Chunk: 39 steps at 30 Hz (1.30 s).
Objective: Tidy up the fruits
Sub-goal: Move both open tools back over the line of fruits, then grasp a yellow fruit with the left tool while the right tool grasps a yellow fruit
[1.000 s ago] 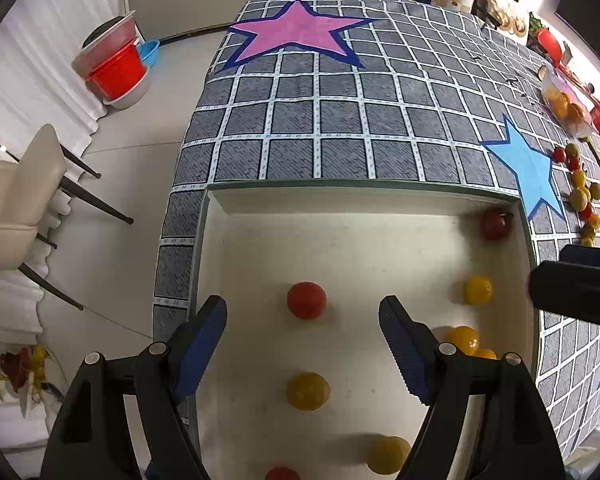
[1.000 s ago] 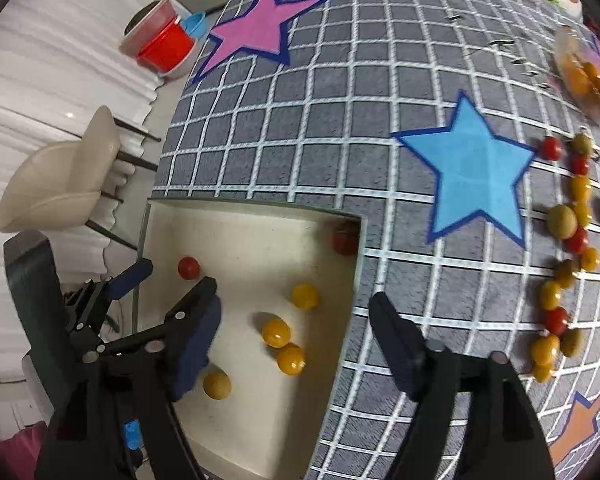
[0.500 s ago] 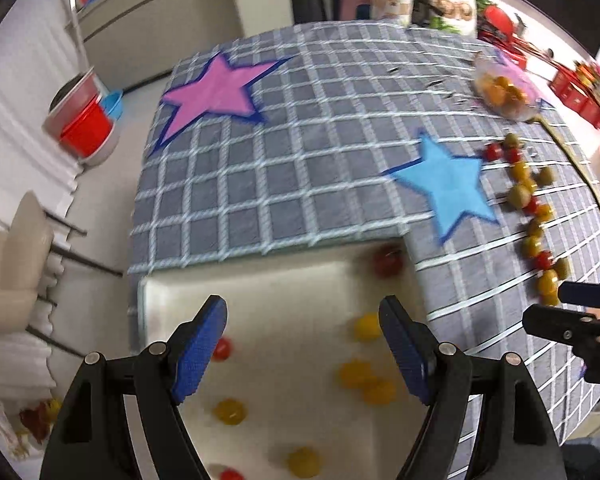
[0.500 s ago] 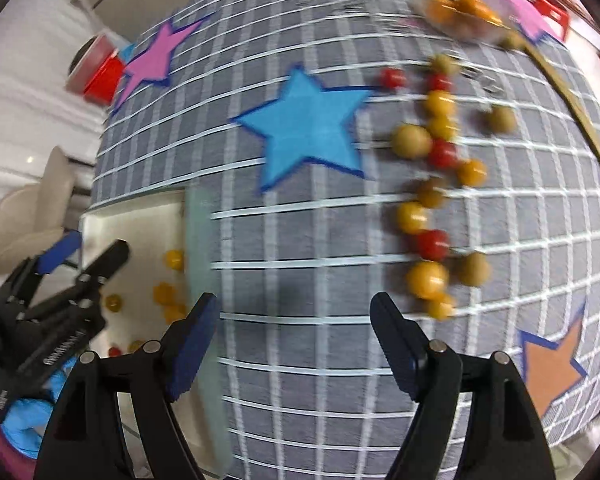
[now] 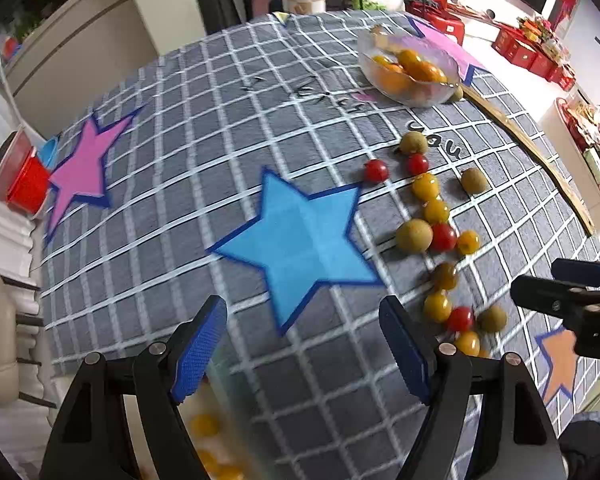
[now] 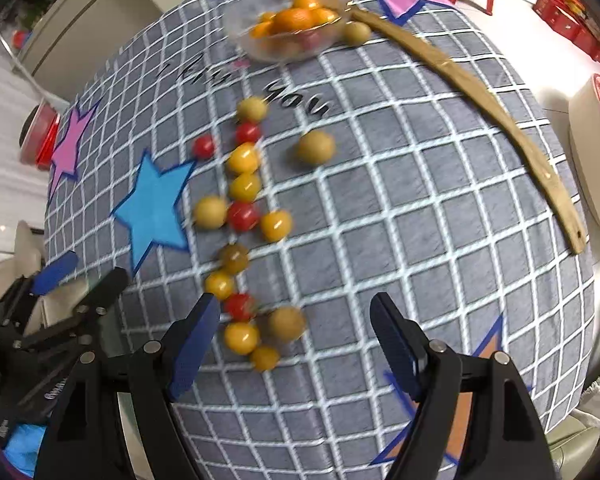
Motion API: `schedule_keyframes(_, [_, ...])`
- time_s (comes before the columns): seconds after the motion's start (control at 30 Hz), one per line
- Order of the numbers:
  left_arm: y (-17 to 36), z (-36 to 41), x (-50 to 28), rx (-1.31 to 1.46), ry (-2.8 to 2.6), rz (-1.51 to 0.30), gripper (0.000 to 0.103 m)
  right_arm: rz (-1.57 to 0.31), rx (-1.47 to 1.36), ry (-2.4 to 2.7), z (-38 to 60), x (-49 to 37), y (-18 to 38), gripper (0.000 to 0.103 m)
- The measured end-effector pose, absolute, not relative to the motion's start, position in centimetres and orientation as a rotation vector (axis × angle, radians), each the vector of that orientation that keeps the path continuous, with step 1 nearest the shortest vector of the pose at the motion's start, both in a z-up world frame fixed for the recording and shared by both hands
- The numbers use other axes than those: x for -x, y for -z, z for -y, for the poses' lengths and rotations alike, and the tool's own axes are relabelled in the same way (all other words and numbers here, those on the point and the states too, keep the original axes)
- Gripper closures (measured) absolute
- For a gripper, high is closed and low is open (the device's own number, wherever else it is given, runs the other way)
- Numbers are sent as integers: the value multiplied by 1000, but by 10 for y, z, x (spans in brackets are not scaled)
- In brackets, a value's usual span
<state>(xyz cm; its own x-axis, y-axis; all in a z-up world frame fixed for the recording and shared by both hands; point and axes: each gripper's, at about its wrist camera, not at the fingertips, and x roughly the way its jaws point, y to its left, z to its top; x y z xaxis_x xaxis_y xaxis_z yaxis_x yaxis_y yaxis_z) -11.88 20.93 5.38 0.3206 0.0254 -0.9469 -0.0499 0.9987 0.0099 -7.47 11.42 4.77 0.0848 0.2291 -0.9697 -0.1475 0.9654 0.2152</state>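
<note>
both tongs stand released with nothing between the pads. my left gripper (image 5: 302,344) hangs over the grey checked cloth (image 5: 228,128) just below the blue star (image 5: 300,236); my right gripper (image 6: 294,344) sits above the near end of the loose fruit.

the fruit i am sorting lies in a ragged line on the cloth (image 6: 400,208) — red tomatoes (image 6: 243,216), yellow ones (image 6: 244,159) and duller brown-green round fruits (image 6: 316,147), right of the blue star (image 6: 156,208). in the right view the whole line is smeared by blur, so i cannot count it surely, and the nearest pieces (image 6: 242,336) are partly cut by the left pad.

a clear bowl (image 5: 410,70) of orange fruit stands at the far side, with one brown fruit (image 6: 356,32) touching or just beside it — i cannot tell which. a curved wooden stick (image 6: 480,92) runs along the cloth's right edge.

the white tray (image 5: 216,432) is mostly hidden behind my left tongs: only a blurred strip of rim and a few yellow blobs (image 5: 204,424) show at the bottom of the left view. in the right view it is almost wholly covered by the left gripper (image 6: 80,284) at the lower left. the right gripper (image 5: 572,296) enters the left view at the right edge, cut off by the frame.
</note>
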Motion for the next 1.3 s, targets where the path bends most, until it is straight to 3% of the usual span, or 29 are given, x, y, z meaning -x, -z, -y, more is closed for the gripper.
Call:
schedule_keyframes(0.37, [-29, -178, 84, -8, 49, -1282, 23, -1448, -77, -282, -106, 33, -32, 32])
schedule_keyframes(1.0, [-9, -158, 60, -28, 52, -1309, 24, -1436, -50, -334, -123, -7, -6, 35])
schedule_keyframes(1.1, [-8, -155, 57, -20, 63, -1309, 30, -1425, -40, -333, -128, -14, -6, 45])
schedule_keyframes(1.23, [-8, -149, 53, -30, 46, -1304, 36, -1423, -38, -331, -133, -21, -6, 67])
schedule_keyframes(1.3, [-9, -150, 51, 2, 48, -1302, 52, -1425, -40, -329, -138, -26, -4, 74])
